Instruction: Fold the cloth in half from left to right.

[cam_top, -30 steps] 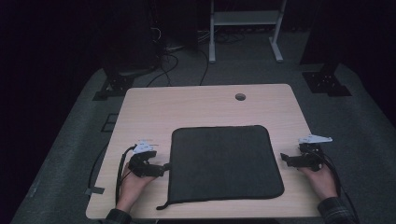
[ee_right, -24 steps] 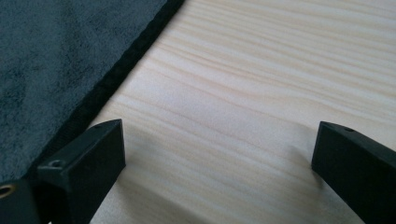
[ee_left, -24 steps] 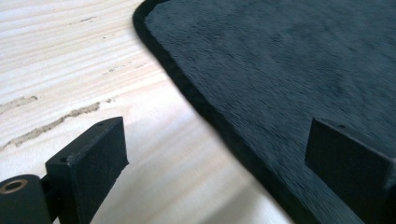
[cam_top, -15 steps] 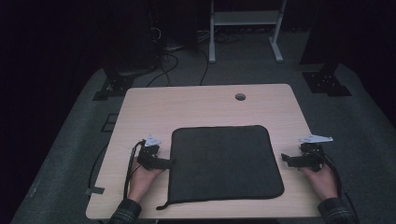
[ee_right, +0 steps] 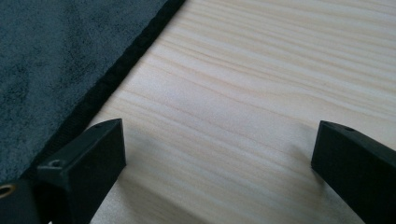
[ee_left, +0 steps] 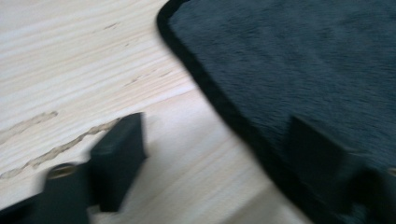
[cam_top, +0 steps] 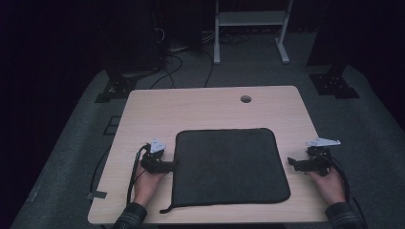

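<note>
A dark grey mat (cam_top: 230,166) lies flat on the near half of the wooden table (cam_top: 191,107), with its near edge close to the table's near edge. It looks like a soft cloth with a short pile and a sewn black border (ee_left: 219,100) all around. At its near left corner a small loop or tail of this border (cam_top: 165,209) sticks out.

The left gripper (cam_top: 168,165) is at the left edge of the mat, low over the table. In the left gripper view one jaw stands over the bare wood and the other over the cloth, so the border runs between them. The jaws have just been closing, but they are still apart and I do not see the pads pressing on the cloth. The right gripper (cam_top: 292,163) rests on the table just beside the right edge of the mat. Its jaws are wide apart with only bare wood between them, and it holds nothing.

I judge the mat to be light and limp. It will probably sag and fold when lifted, and it is not fragile. The pile should give a good grip, not a slippery one. The best place to take it is the stitched border, because this is thicker and firmer than the middle. One jaw must slide under the edge, since the cloth lies flat against the wood.
</note>
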`<control>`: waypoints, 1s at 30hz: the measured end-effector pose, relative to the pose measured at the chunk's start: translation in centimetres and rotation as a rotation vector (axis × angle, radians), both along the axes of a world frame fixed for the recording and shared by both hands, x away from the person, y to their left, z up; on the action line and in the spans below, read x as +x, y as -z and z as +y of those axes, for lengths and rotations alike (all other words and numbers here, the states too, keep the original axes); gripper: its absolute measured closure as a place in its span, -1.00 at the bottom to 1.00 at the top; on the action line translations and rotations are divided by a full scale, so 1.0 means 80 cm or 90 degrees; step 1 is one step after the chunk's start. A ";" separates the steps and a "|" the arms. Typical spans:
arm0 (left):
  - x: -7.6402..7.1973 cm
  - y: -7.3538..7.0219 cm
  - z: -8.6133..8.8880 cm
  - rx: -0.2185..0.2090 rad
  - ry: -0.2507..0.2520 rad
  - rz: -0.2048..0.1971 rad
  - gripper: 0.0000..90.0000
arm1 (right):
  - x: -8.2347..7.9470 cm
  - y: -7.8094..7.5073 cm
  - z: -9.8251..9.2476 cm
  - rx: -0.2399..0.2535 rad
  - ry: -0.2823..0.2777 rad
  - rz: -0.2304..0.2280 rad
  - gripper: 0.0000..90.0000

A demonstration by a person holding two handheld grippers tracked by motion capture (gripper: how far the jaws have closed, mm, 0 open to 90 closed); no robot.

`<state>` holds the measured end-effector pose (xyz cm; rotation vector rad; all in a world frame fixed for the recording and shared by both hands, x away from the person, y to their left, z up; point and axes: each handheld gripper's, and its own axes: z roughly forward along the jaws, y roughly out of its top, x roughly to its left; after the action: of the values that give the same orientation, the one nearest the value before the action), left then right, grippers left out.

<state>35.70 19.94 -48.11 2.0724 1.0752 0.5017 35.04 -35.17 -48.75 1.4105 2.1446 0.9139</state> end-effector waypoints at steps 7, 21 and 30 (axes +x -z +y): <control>-0.004 -0.003 0.001 -0.022 0.026 0.008 0.30 | 0.000 0.000 0.000 0.000 0.000 0.000 -0.96; -0.006 -0.004 -0.003 -0.059 0.033 0.044 0.96 | 0.000 0.000 0.000 0.000 -0.003 0.000 -0.96; -0.006 -0.015 0.009 -0.083 0.033 0.044 0.97 | 0.000 0.000 0.000 0.000 -0.005 -0.001 -0.96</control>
<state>35.20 20.68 -46.91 2.0096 1.0628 0.3271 35.06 -35.17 -48.76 1.4019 2.1502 0.9168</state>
